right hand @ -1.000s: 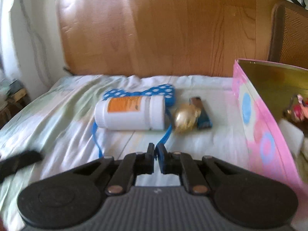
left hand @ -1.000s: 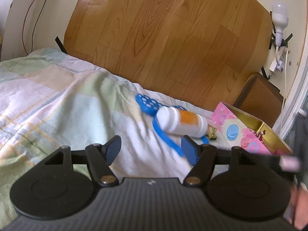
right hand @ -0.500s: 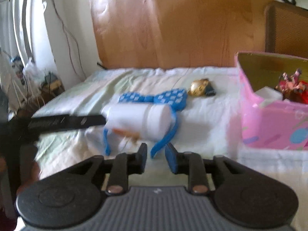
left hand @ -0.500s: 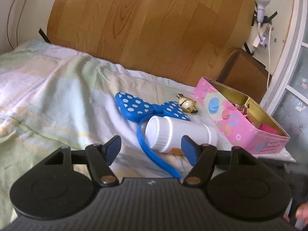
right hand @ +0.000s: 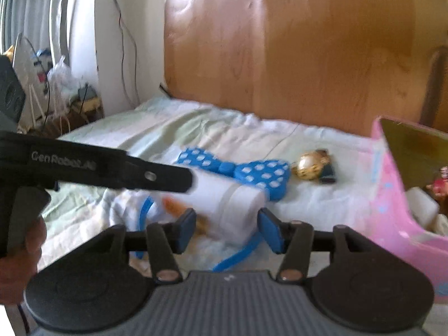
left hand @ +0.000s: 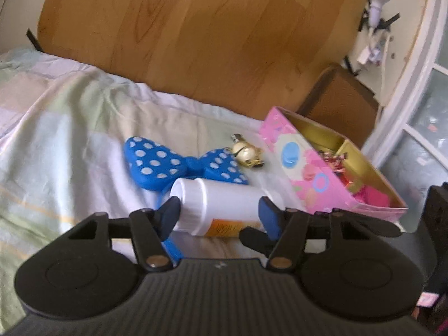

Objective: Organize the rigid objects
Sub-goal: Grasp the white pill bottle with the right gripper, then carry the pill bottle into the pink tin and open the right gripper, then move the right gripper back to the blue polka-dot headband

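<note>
Here we count one wooden headboard (left hand: pixel 196 42), then one bed sheet (left hand: pixel 56 145) in pale checks spread below it. On the sheet's right side stands one pink box (left hand: pixel 308 173) with a gold lining, open on top, holding small red and pink items we cannot make out. One white bottle (left hand: pixel 224 204) with an orange label lies on its side, just in front of one blue bow (left hand: pixel 156 162) with white dots, which sits on a blue band. The label's writing is too blurred to read. One small gold trinket (left hand: pixel 246 154) rests between the bow and the box, beside a dark blue item in the right wrist view.

We have two grippers. The left gripper (left hand: pixel 218 215) is closing, with the bottle between its blue pads; its left pad is at the cap, and we cannot tell whether it presses. The right gripper (right hand: pixel 226 229) is opening, the bottle's cap end ahead of its gap, untouched. In the right wrist view the left gripper's arm reads "GenRobot.AI", and one hand (right hand: pixel 16 254) grips its handle.
</note>
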{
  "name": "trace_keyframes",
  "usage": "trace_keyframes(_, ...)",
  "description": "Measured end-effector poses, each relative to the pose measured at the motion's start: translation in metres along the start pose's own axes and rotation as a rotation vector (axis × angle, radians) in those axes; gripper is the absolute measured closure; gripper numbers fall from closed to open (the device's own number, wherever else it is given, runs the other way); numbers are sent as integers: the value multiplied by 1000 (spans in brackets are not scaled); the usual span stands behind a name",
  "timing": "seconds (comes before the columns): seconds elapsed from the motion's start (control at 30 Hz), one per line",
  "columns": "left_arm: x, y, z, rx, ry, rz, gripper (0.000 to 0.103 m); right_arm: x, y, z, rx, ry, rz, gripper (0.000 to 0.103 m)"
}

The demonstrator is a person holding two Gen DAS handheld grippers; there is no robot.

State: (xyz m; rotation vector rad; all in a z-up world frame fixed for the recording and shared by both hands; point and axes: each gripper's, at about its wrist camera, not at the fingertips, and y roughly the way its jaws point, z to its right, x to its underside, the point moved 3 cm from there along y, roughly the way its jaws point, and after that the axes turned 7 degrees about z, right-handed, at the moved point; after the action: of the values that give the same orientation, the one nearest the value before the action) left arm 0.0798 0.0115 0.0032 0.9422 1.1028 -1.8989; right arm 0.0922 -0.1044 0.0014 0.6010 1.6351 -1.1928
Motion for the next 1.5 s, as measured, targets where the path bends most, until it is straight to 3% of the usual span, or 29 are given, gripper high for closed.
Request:
trace_keyframes(0.07,-2,-6,4,-9,7,22,40,-2,-8,-2,3,14,27,52)
trace_keyframes(0.23,-28,-20,21,66,-8,88,40,-17,-36,4,51,11,132,55)
trace_keyframes(0.47,-40,10,109,209,114,104,40,-23,-93,63,241,3,238,56)
trace_keyframes(0.73,-17,70,204,331,168,10,40,-3,-138,152,411,83,228,55)
trace_keyframes(0.87,-4,101,232,346,216,-49,40,12,-134,187,494,112,178,54)
trace_keyframes(0.93,1,109,237,300,246,-69,39,19,-129,200,556,141,144,54)
trace_keyframes(1.03,-2,92,232,293,268,-21,39,24,-137,210,534,242,182,54)
trace_keyframes(1.3,-9,18,163,216,214,88,39,15,-159,162,478,243,347,54)
trace_keyframes(1.43,2,-30,102,105,172,129,39,8,-153,116,348,186,369,54)
trace_keyframes(1.5,7,-51,67,5,148,154,39,7,-143,86,261,153,339,54)
